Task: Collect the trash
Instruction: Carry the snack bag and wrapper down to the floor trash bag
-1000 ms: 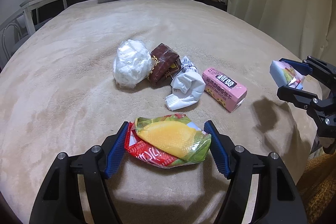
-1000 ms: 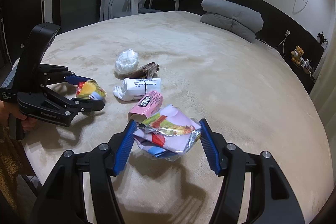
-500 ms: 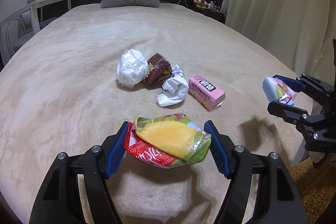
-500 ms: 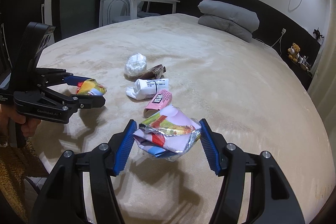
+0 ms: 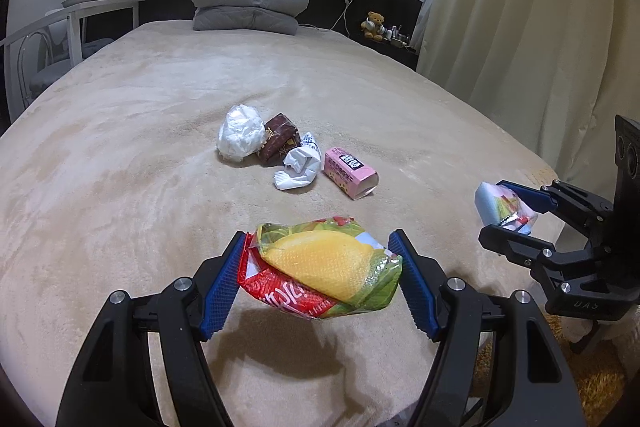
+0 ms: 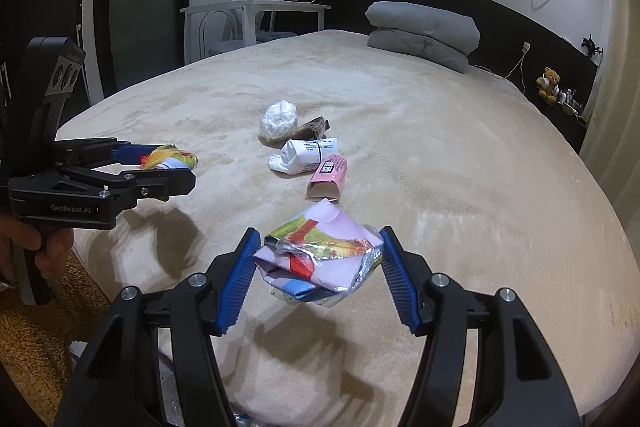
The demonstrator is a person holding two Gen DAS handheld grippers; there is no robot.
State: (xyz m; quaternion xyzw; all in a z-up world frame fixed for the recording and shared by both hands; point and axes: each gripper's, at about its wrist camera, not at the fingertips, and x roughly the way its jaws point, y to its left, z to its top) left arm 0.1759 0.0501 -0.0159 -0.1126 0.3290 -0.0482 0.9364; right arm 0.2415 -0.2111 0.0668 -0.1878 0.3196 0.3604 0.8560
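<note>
My left gripper (image 5: 320,267) is shut on a crumpled yellow, green and red snack bag (image 5: 324,269), held above the near edge of the bed (image 5: 120,147). My right gripper (image 6: 318,263) is shut on a crumpled pink and foil wrapper (image 6: 320,255). Each gripper shows in the other's view, the left gripper (image 6: 160,167) at left, the right gripper (image 5: 508,211) at right. On the bed lie a white plastic ball (image 5: 240,133), a brown wrapper (image 5: 278,137), a white crumpled packet (image 5: 300,167) and a pink carton (image 5: 350,173).
Folded grey bedding (image 5: 248,5) lies at the bed's head against a black headboard. A white table and chair (image 5: 72,27) stand to the left, a curtain (image 5: 520,27) to the right. A teddy bear (image 5: 374,25) sits on a shelf. A hand (image 6: 44,247) grips the left handle over a yellow-brown rug.
Both grippers have drawn back from the trash pile toward the bed's near edge and risen a little, each keeping its wrapper. The pile looks smaller and farther.
</note>
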